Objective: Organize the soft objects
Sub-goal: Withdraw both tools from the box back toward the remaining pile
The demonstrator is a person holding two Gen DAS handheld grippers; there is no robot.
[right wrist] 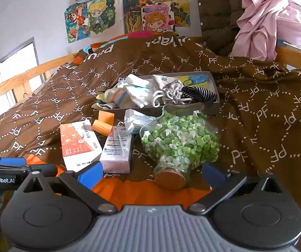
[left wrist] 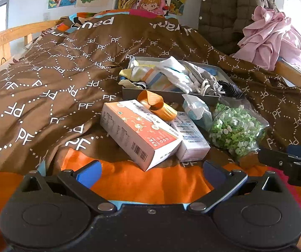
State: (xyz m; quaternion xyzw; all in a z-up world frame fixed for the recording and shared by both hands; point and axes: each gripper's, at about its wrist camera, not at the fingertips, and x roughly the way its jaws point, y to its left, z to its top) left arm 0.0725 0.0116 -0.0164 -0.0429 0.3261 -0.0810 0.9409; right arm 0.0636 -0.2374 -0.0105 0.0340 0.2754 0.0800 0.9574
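Glass is the likely hazard: the corked jar (right wrist: 177, 145) of green paper stars lies on its side on the quilt (right wrist: 255, 109), just ahead of the right gripper (right wrist: 152, 173). Both it and the left gripper (left wrist: 151, 173) are spread wide and empty. A careless reach toward the tray (right wrist: 214, 82) of socks could set it rolling.

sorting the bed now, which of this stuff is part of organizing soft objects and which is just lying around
Part of the job:
- grey tray
- socks in it
- striped sock
- tissue pack

Just lying about:
- orange medicine box
- white box
- jar of green paper stars
- orange cup
- pink garment
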